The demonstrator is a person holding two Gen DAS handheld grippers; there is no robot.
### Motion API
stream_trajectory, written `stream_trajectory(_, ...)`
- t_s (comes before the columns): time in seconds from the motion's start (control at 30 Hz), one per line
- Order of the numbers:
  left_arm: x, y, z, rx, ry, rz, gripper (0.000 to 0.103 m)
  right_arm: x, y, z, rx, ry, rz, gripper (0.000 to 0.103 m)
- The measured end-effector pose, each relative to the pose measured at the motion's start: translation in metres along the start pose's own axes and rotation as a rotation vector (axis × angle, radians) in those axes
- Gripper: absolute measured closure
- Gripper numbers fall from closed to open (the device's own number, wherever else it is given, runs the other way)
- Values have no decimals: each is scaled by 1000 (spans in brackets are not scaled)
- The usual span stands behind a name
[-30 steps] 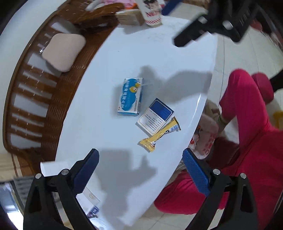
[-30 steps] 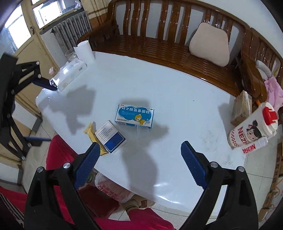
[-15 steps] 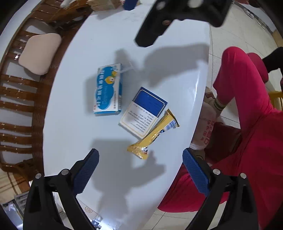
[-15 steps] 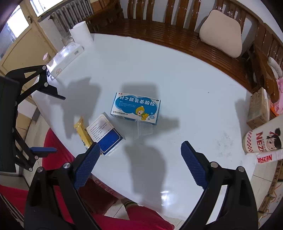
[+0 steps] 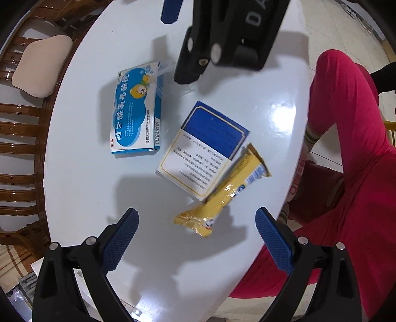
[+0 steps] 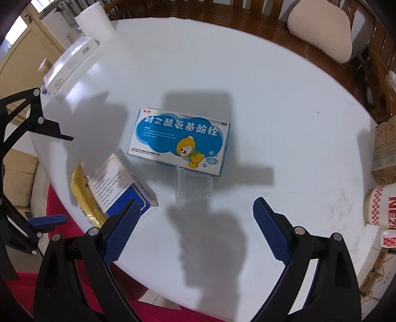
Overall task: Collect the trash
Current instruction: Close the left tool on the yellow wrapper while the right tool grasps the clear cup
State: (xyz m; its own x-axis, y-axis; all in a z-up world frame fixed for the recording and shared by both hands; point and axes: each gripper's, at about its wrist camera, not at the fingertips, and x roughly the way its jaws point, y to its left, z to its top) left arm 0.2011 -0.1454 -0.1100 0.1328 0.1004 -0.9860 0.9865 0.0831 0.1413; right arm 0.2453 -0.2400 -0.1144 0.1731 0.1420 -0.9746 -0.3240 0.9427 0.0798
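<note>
Three pieces of trash lie on the white round table point(image 5: 81, 193): a light blue medicine box with a bear picture point(image 5: 136, 109) point(image 6: 182, 142), a white and dark blue box point(image 5: 203, 153) point(image 6: 121, 184), and a yellow snack wrapper point(image 5: 222, 193) point(image 6: 83, 195) against that box. A clear plastic piece point(image 6: 194, 185) lies by the medicine box. My left gripper point(image 5: 195, 228) is open and empty, just above the wrapper. My right gripper point(image 6: 195, 225) is open and empty, above the clear plastic piece and near the medicine box.
A wooden bench with a beige cushion point(image 6: 321, 34) curves behind the table. A long white box point(image 6: 71, 64) and a paper roll point(image 6: 92, 21) stand at the table's far left. A red and white cup point(image 6: 382, 205) and cartons are at the right. The person's red trousers point(image 5: 346, 148) are beside the table edge.
Both grippers have come down closer to the table and the trash. The left one now sits over the yellow wrapper; the right one has moved in over the clear plastic piece.
</note>
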Motion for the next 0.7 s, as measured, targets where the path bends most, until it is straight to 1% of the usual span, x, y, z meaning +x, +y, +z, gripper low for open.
stream_trajectory(0.2,19,6,1,-20,21,0,10,21,4,6,-3,19,-6,13)
stream_trajectory(0.27,22,5,1,-21,17,2,10,26,7,6,-14,23,-14,13)
stream_trajectory(0.33,25,5,1,-32,12,-12,10,30,8,8,-18,23,-19,13)
stream_trajectory(0.37,27,5,1,-38,11,-18,10,32,8,8,-19,23,-22,14)
stream_trajectory(0.43,28,3,2,-39,10,-19,11,35,10,10,-23,26,-27,22)
stream_trajectory(0.47,29,3,1,-38,8,-15,11,37,10,10,-22,30,-27,23)
stream_trajectory(0.53,31,4,1,-50,7,-1,17,40,10,12,-21,31,-30,24)
stream_trajectory(0.6,34,5,2,-77,12,17,21,42,11,14,-22,29,-35,24)
stream_trajectory(0.63,35,5,1,-85,13,13,24,42,10,14,-22,30,-33,25)
stream_trajectory(0.67,35,5,0,-92,13,13,26,43,10,14,-21,28,-32,26)
stream_trajectory(0.7,36,6,0,-98,15,12,30,44,9,15,-20,27,-33,31)
